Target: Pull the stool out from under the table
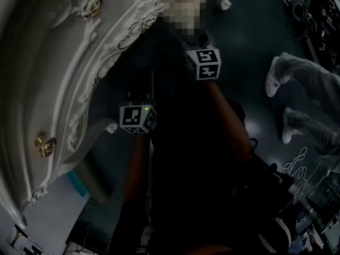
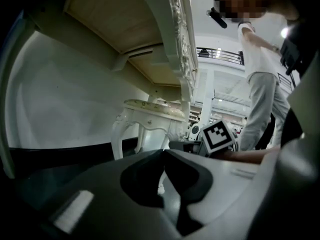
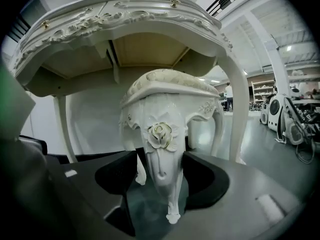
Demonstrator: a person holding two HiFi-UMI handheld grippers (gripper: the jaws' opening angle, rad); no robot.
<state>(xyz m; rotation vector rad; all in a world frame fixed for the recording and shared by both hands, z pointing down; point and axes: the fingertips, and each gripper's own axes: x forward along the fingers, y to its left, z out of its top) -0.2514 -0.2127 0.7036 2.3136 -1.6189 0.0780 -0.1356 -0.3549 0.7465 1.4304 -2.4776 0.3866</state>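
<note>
While the stool (image 3: pixel 165 91) sits tucked under the table (image 3: pixel 125 14), I have the right gripper (image 3: pixel 161 156) nearer, its jaws spread wide either side of the upright nearest leg (image 3: pixel 161 131) without pinching it, and the left gripper (image 2: pixel 164 153) closed on nothing, further off.

A person (image 2: pixel 262 104) in pale trousers stands on the dark floor (image 1: pixel 249 52) near cables (image 1: pixel 297 23)

White stool (image 3: pixel 167 91) (gold-edged rose (image 3: pixel 161 133))
</note>
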